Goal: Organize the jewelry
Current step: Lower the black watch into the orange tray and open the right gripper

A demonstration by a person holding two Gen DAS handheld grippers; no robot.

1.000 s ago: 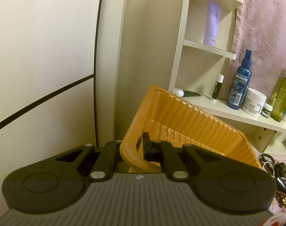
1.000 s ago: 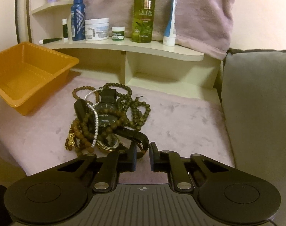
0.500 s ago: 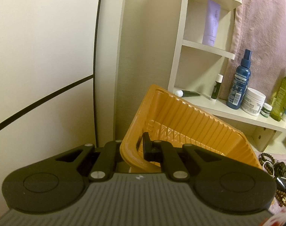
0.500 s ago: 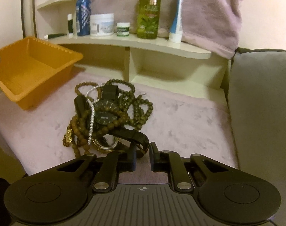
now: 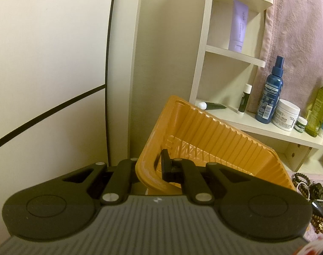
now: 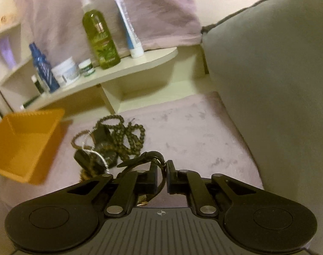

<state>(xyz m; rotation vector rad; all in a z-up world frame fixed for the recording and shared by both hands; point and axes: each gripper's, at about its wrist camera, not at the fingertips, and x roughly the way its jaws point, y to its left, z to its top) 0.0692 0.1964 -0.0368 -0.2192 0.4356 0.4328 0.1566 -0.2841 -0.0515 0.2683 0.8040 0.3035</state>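
Right wrist view: the right gripper (image 6: 161, 175) has just been closing, its jaws now pinching a dark strap (image 6: 140, 160) from the jewelry pile (image 6: 110, 142) mid-blanket (image 6: 204, 131). The left gripper (image 5: 156, 165) is clamped on the tilted orange tray's (image 5: 204, 140) rim.

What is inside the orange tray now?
The orange tray shows only its bare ribbed floor, no jewelry. Its near corner is hidden by the left gripper, which clamps the rim.
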